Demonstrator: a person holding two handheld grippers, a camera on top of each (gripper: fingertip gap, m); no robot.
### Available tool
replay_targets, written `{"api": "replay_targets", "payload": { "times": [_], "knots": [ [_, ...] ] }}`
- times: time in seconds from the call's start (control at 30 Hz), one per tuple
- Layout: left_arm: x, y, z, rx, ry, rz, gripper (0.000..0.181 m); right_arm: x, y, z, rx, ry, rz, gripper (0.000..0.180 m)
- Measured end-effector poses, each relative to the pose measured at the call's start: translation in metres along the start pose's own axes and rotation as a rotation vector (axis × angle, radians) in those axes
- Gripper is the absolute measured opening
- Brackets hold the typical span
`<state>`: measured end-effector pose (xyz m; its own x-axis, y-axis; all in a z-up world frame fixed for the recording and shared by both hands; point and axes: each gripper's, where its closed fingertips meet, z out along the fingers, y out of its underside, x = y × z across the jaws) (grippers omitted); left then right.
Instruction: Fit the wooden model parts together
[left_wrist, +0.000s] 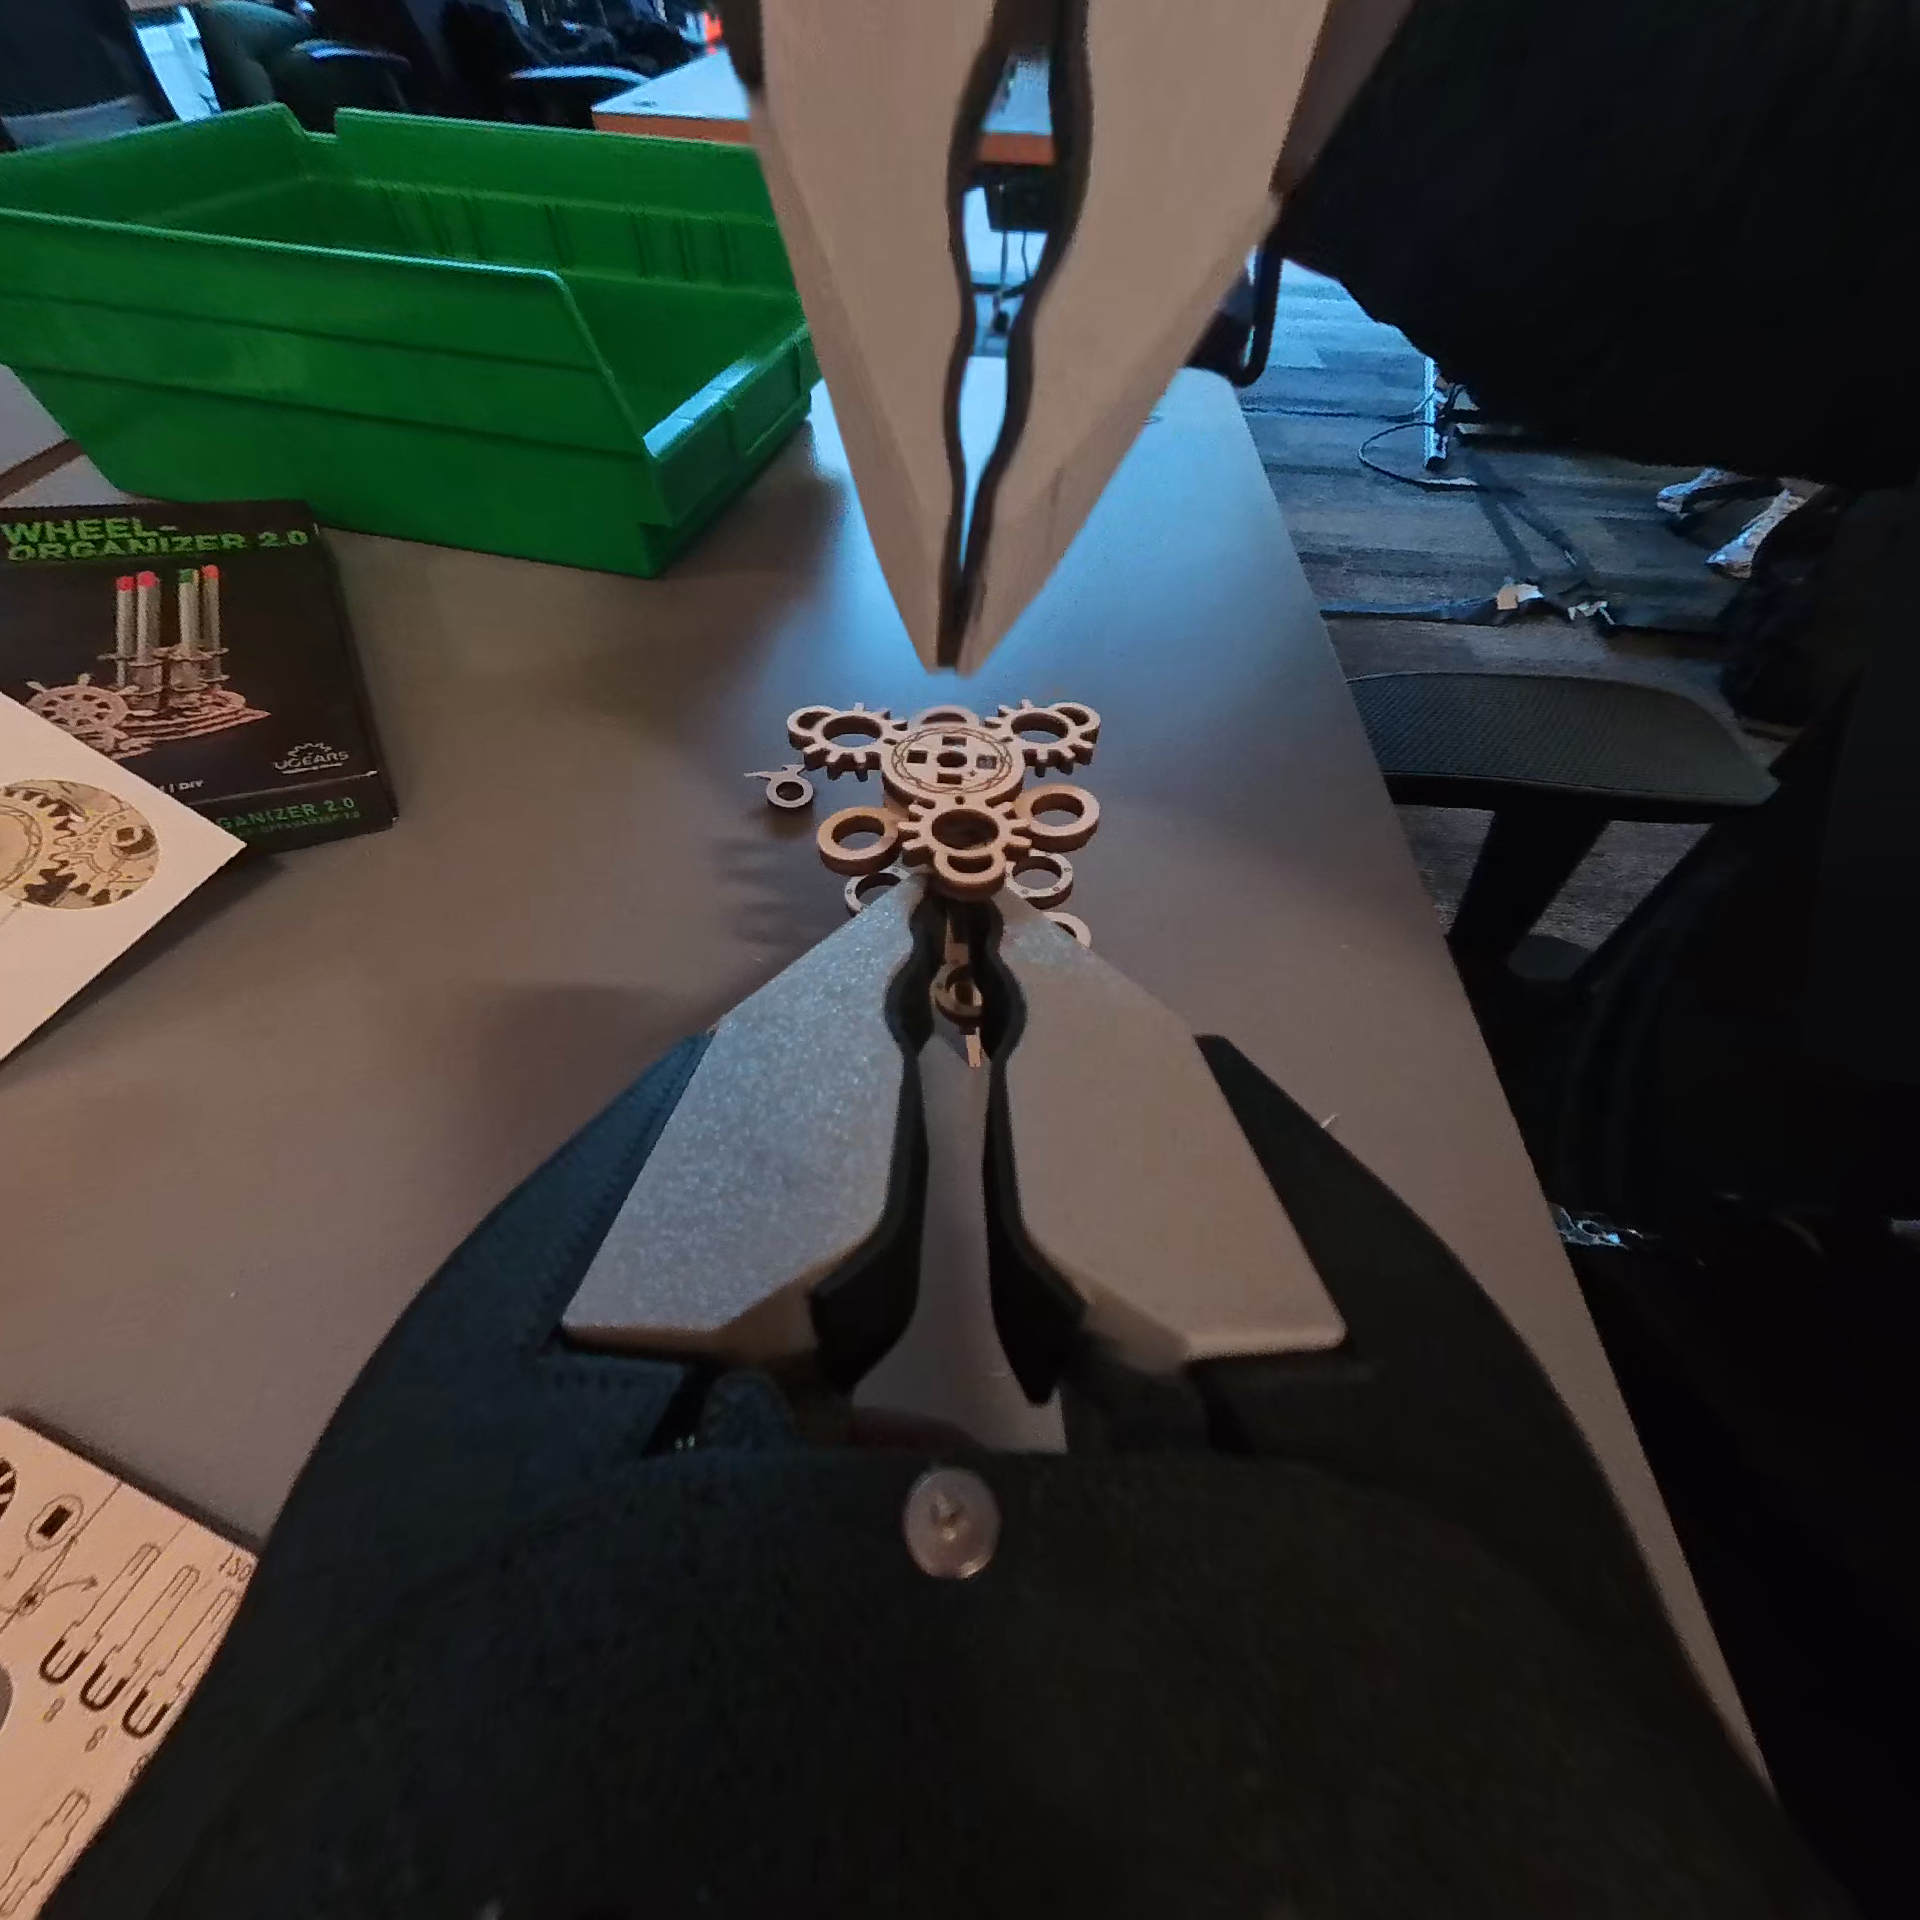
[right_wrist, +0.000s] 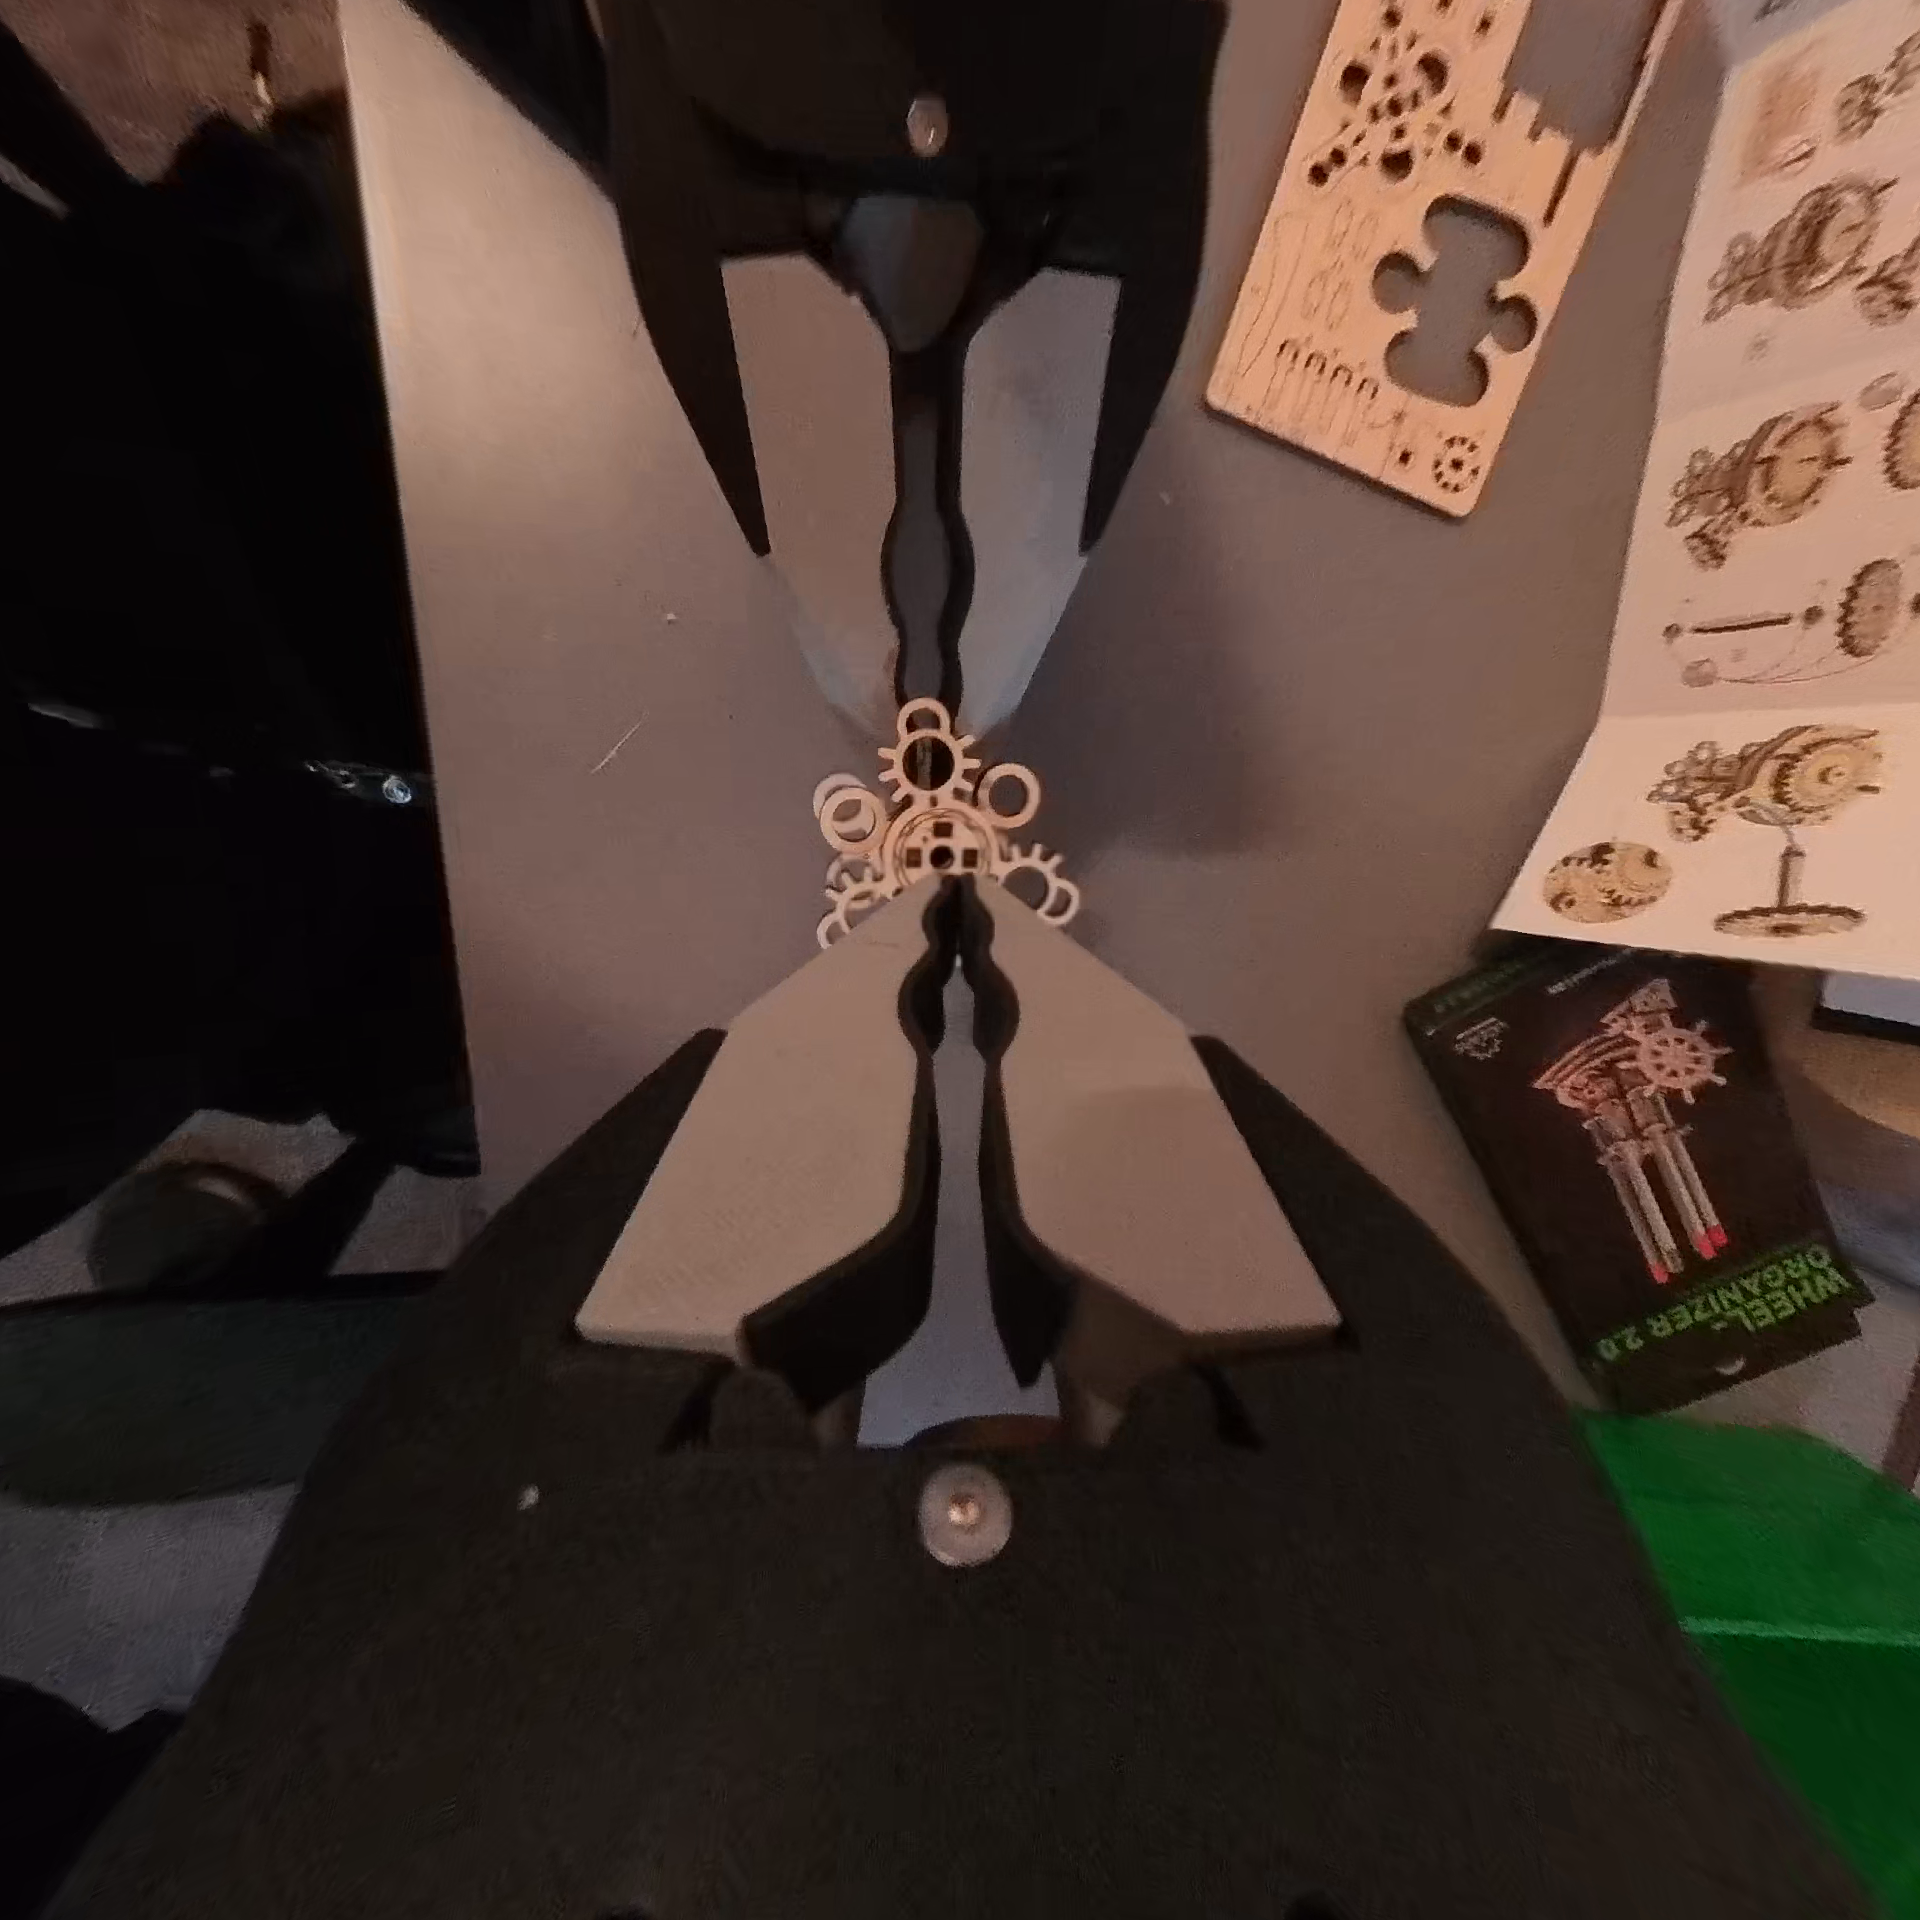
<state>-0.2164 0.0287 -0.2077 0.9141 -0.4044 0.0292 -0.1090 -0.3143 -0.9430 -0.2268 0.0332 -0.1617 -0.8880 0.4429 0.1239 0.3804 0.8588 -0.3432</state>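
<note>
Wooden gear assembly (left_wrist: 951, 805) (right_wrist: 935, 831): pale laser-cut plate, rings and toothed wheels around round centre disc, roughly flat just above grey table. Small loose ring piece (left_wrist: 784, 787) just beside.

Other things on the grey surface (left_wrist: 499, 1039)

A big green plastic bin (left_wrist: 416, 343), a black cardboard box (left_wrist: 187, 675) with a picture, and a white paper sheet (right_wrist: 1766, 520) with drawings.

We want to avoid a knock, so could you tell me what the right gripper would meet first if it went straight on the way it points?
Most likely the wooden gear assembly, right at the right gripper tips; beyond it is the left gripper. Depth is unclear.
</note>
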Motion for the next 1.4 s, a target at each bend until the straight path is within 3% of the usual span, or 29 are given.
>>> {"api": "replay_targets", "payload": {
  "times": [0.1, 0.23, 0.43, 0.57, 0.8, 0.93, 1.13, 1.27, 1.4],
  "knots": [
    [0.0, 0.0, 0.0, 0.0, 0.0, 0.0, 0.001, 0.007, -0.002, -0.006, 0.013, 0.022, 0.007, 0.0],
    [-0.003, 0.001, 0.0, -0.002, -0.021, -0.007, 0.001, 0.002, 0.007, 0.02, -0.042, -0.012, 0.014, 0.0],
    [-0.001, 0.0, 0.0, -0.001, -0.005, 0.001, 0.001, 0.009, -0.001, 0.0, 0.017, 0.011, 0.014, 0.0],
    [-0.001, 0.0, 0.0, -0.001, -0.004, -0.001, 0.001, 0.002, 0.007, 0.021, -0.05, -0.024, 0.004, 0.0],
    [0.0, 0.0, 0.0, -0.002, -0.008, 0.006, 0.001, 0.01, -0.006, -0.001, 0.02, 0.008, 0.011, 0.0],
    [-0.002, 0.0, 0.0, -0.002, -0.02, 0.001, 0.001, 0.0, 0.003, 0.022, -0.038, -0.044, 0.008, 0.0],
    [0.0, 0.0, 0.0, -0.002, -0.008, 0.008, 0.001, 0.002, -0.006, 0.001, 0.012, -0.029, 0.0, 0.0],
    [-0.002, 0.0, -0.001, -0.003, -0.018, 0.001, 0.001, -0.011, 0.0, 0.021, -0.033, -0.091, -0.006, 0.0],
    [-0.001, 0.0, 0.0, -0.002, -0.009, 0.005, 0.001, -0.005, -0.002, 0.007, -0.031, -0.044, -0.02, 0.0]
  ]
}}
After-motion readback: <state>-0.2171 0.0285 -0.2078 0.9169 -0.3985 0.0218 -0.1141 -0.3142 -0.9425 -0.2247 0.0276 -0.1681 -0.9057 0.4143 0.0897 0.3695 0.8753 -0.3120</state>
